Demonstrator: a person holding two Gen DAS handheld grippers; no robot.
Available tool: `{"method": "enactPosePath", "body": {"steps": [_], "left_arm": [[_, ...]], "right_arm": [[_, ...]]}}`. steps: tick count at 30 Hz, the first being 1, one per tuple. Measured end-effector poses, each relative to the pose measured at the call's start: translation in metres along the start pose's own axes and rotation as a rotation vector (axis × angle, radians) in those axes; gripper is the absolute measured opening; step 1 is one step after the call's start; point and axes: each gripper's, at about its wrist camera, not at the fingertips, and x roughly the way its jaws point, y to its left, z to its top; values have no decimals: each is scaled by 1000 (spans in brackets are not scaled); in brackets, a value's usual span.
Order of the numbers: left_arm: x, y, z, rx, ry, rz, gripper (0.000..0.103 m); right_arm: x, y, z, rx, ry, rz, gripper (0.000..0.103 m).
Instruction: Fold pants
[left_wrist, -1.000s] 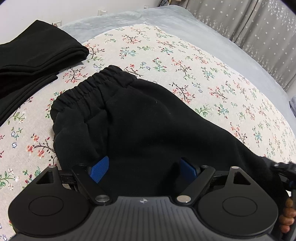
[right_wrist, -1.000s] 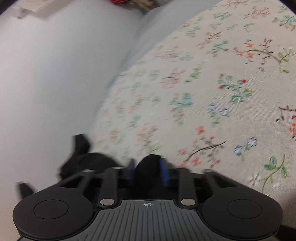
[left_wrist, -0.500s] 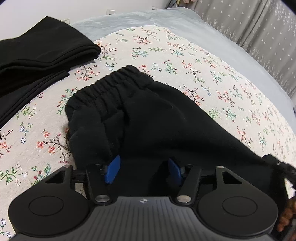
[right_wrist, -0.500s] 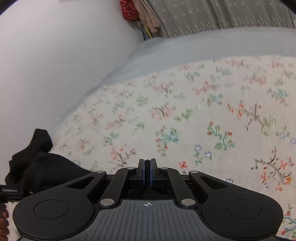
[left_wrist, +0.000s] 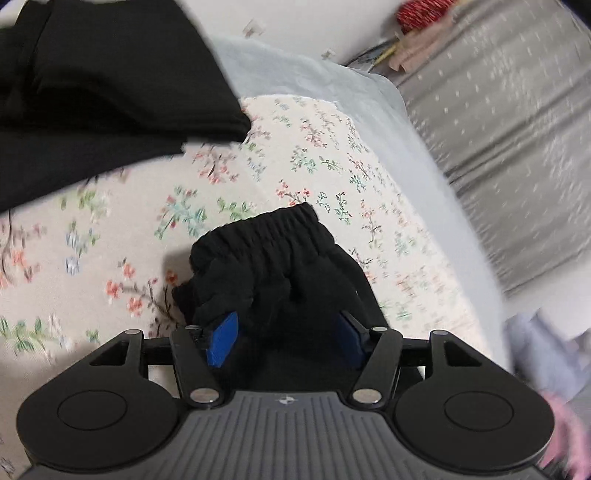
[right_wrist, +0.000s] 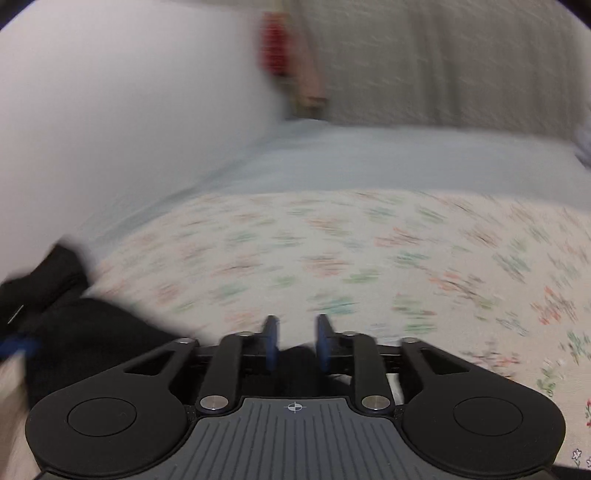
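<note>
as the pants (left_wrist: 280, 266) are soft and limp, grip the waistband; left tongs (left_wrist: 286, 334) clamp bunched cloth. right tongs (right_wrist: 295, 341), just opening, hold nothing.

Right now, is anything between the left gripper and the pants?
Nothing visible does. The pants are already bunched between the pads of the left gripper, which press on the cloth. Its jaws have just been opening a little. Around them lies only the flowered bedspread.
</note>
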Motion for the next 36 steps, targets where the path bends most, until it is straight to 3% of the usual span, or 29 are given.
{"method": "enactPosePath", "body": {"steps": [1, 2, 7, 10, 12, 13, 14, 18, 24, 29, 33, 34, 36], "left_arm": [[0, 4, 0, -22, 7, -10, 60], [-1, 5, 0, -41, 6, -26, 60], [-13, 6, -1, -45, -14, -76, 60], [-16, 11, 3, -37, -15, -84, 61], [-17, 13, 6, -42, -25, -99, 61], [-17, 13, 6, -32, -31, -98, 61], [-16, 13, 6, -16, -30, -94, 62], [-4, 4, 2, 66, 5, -43, 65], [0, 1, 1, 62, 8, 3, 61], [4, 1, 0, 85, 5, 38, 54], [5, -3, -2, 111, 3, 54, 54], [5, -4, -3, 116, 3, 60, 54], [4, -7, -3, 119, -5, 63, 54]], "right_arm": [[-8, 20, -7, -84, 17, 56, 50], [-16, 44, -17, -179, 40, 109, 57], [-42, 140, -79, -533, 142, 264, 57], [-43, 169, -109, -656, 154, 242, 53], [-37, 174, -115, -649, 170, 229, 40], [-32, 173, -114, -619, 177, 213, 18], [-29, 172, -113, -589, 177, 190, 2], [-38, 169, -107, -480, 158, 187, 2], [-66, 191, -115, -520, 92, 147, 3], [-54, 193, -135, -483, 152, 177, 4], [-46, 183, -141, -391, 139, 153, 4], [-44, 180, -141, -374, 141, 157, 5], [-49, 180, -138, -364, 145, 170, 16]]}}
